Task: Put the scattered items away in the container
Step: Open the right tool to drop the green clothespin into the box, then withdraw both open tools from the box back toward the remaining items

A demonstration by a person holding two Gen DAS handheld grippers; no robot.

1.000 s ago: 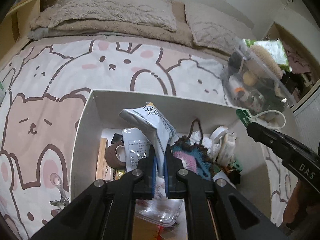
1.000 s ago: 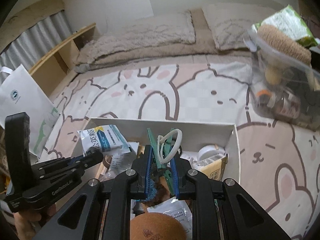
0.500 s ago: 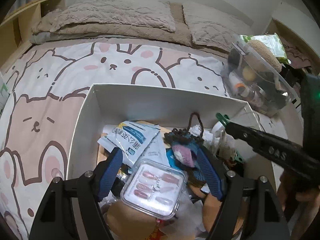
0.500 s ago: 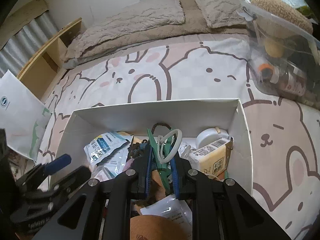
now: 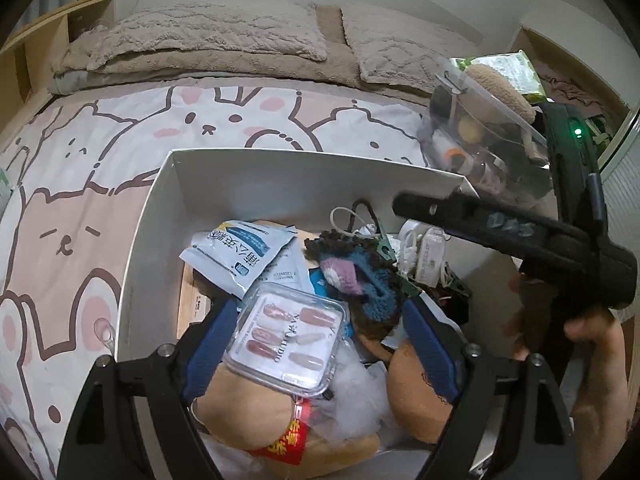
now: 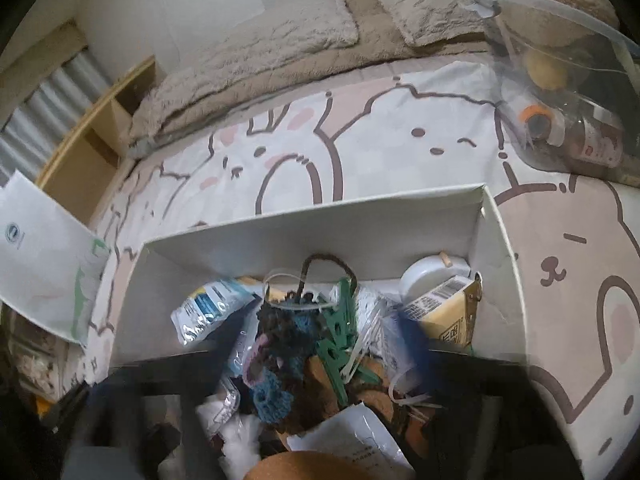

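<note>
The white box (image 5: 136, 248) on the bed holds several items. My left gripper (image 5: 320, 334) hangs over it, jaws opening, with nothing pressed. A clear nail case (image 5: 288, 336) lies loose between its blue pads. Behind it rest a blue-white sachet (image 5: 240, 252) and a blue knitted piece (image 5: 360, 280). The right gripper (image 5: 404, 204), held by a hand (image 5: 592, 340), reaches over the box's right side. In the blurred right wrist view its jaws (image 6: 324, 340) are opening. The green pegs with a white tie (image 6: 336, 328) lie free between them in the box (image 6: 500, 240).
A clear lidded tub (image 5: 480, 136) of bottles stands on the bed right of the box, also the tub (image 6: 560, 100). A white paper bag (image 6: 40, 252) leans at the left. A small clear clip (image 5: 102, 330) lies on the sheet left of the box. Pillows (image 5: 224, 32) lie behind.
The left jaws spread and let the sachet drop into the box. The right gripper sank into the box, then opened and let go of the green pegs with the tie.
</note>
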